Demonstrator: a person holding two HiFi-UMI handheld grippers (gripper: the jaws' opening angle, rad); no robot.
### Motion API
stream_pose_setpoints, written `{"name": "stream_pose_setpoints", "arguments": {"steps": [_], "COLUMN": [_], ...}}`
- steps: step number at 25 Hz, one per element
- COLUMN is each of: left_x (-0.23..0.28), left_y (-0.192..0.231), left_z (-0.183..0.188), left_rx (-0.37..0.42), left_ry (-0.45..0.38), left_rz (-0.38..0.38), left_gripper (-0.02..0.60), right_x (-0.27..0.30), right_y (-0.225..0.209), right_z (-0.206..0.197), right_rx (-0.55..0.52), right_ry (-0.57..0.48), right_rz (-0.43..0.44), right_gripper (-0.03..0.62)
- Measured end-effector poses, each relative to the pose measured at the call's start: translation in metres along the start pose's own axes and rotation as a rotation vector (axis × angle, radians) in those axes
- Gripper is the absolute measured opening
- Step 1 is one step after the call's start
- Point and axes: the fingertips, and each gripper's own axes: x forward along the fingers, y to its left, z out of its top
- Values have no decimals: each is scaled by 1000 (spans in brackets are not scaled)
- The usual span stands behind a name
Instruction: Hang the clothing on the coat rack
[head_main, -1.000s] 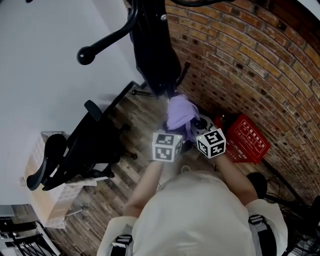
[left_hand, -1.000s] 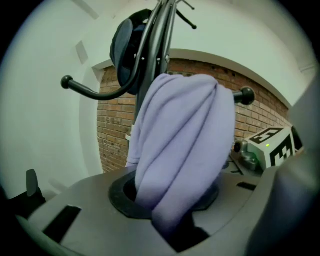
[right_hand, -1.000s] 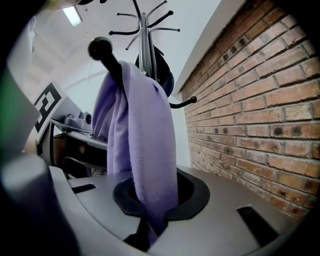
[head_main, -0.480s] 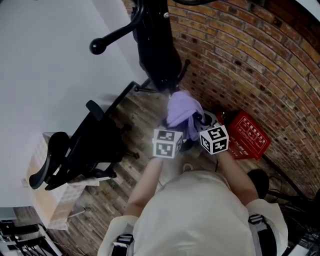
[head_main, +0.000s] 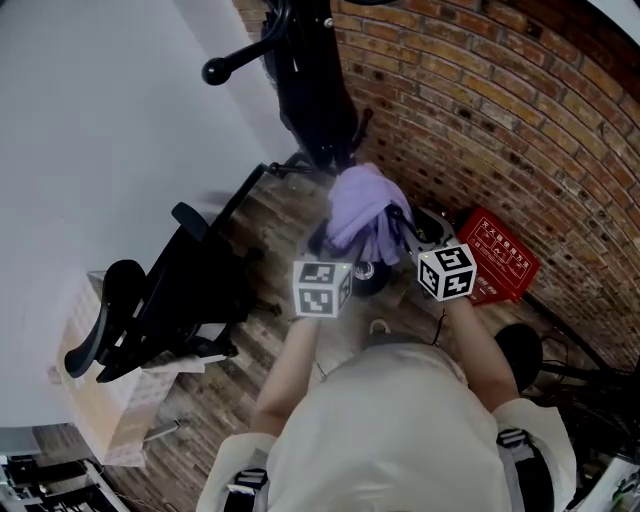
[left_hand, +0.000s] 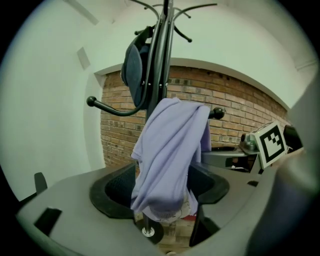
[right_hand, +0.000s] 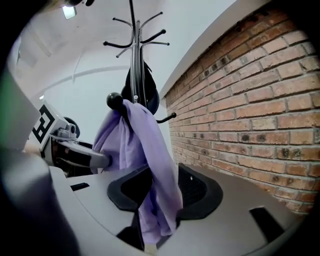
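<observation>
A lilac garment (head_main: 365, 212) hangs draped over a knobbed hook (right_hand: 114, 100) of the black coat rack (head_main: 310, 90). My left gripper (left_hand: 160, 189) has just been opening its jaws. They stand wide, and the cloth (left_hand: 167, 150) hangs loosely between them. My right gripper (right_hand: 165, 192) has also just been opening. The garment's lower folds (right_hand: 152, 170) hang between its pads, which do not clamp them. In the head view both marker cubes, left (head_main: 322, 288) and right (head_main: 447, 271), sit just below the garment.
A dark item (left_hand: 134, 65) hangs higher on the rack pole (left_hand: 162, 50). A brick wall (head_main: 500, 110) runs on the right, with a red box (head_main: 497, 255) on the floor beside it. A black office chair (head_main: 170, 290) and a cardboard box (head_main: 100, 400) stand at the left.
Both cubes have drawn back from the garment and spread apart, left one leftward, right one rightward. The lilac cloth now hangs free on the hook.
</observation>
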Motion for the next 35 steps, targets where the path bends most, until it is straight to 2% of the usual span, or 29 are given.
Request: {"name": "stream_pose_setpoints", "arguments": {"steps": [7, 13, 14, 17, 22, 25, 28, 35], "left_x": [-36, -72, -77, -97, -138, -163, -186, -233], "left_y": [-5, -15, -17, -19, -29, -34, -38, -44], "left_z": [2, -7, -10, -19, -28, -30, -35, -50], "left_rx": [-25, -44, -52, -74, -111, -109, -106, -153], "left_ry": [-42, -61, -63, -73, -108, -134, -151, -175], "left_rz": [-5, -29, -35, -28, -25, -13, 5, 18], "left_gripper": [298, 296, 284, 167, 109, 81, 58, 28], "right_x": [-31, -63, -68, -84, -116, -134, -151, -181], "right_y": [14, 46, 53, 76, 112, 134, 153, 187], "right_z": [8, 6, 5, 2, 2, 6, 11, 14], "right_rx": [16, 39, 40, 38, 52, 55, 37, -5], "right_ry": [-39, -66, -69, -77, -90, -111, -129, -149], "right_rz": [-43, -48, -47, -34, -22, -15, -7, 12], "right_gripper": [132, 132, 132, 124, 50, 30, 23, 12]}}
